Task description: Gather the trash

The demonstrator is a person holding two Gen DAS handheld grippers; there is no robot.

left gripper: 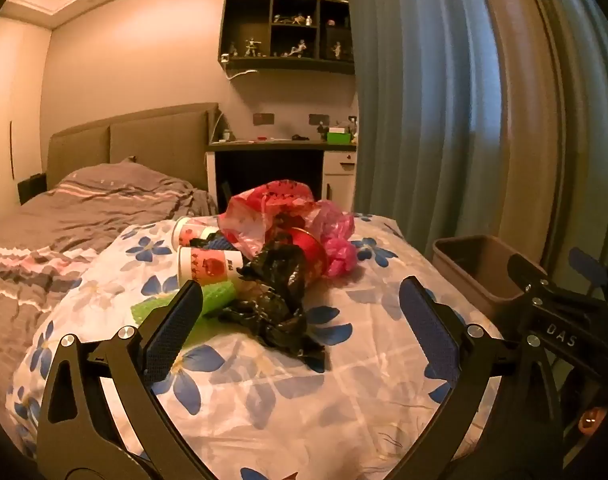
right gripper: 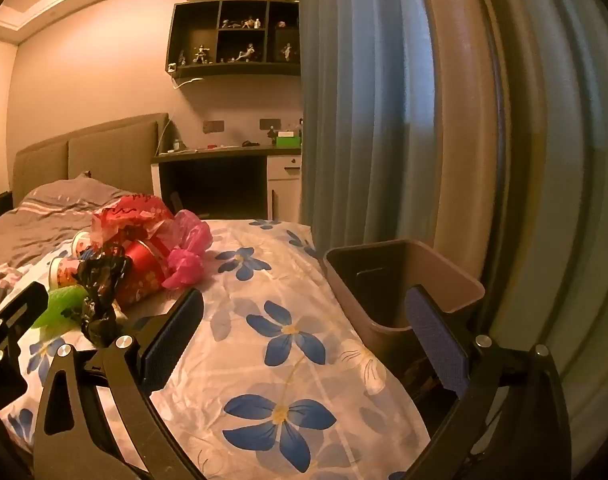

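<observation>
Claws [left gripper: 300, 316] [right gripper: 304, 328] wide apart, empty

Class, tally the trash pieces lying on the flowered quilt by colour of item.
White printed cups: 2
Red cup: 1
Red plastic bag: 1
Pink bag: 1
Black bag: 1
Green wrapper: 1
Total: 7

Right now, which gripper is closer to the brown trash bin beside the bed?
Right. The right gripper hangs open with its outer finger right in front of the brown trash bin; the left gripper hangs open over the trash pile, the bin off to its right.
</observation>
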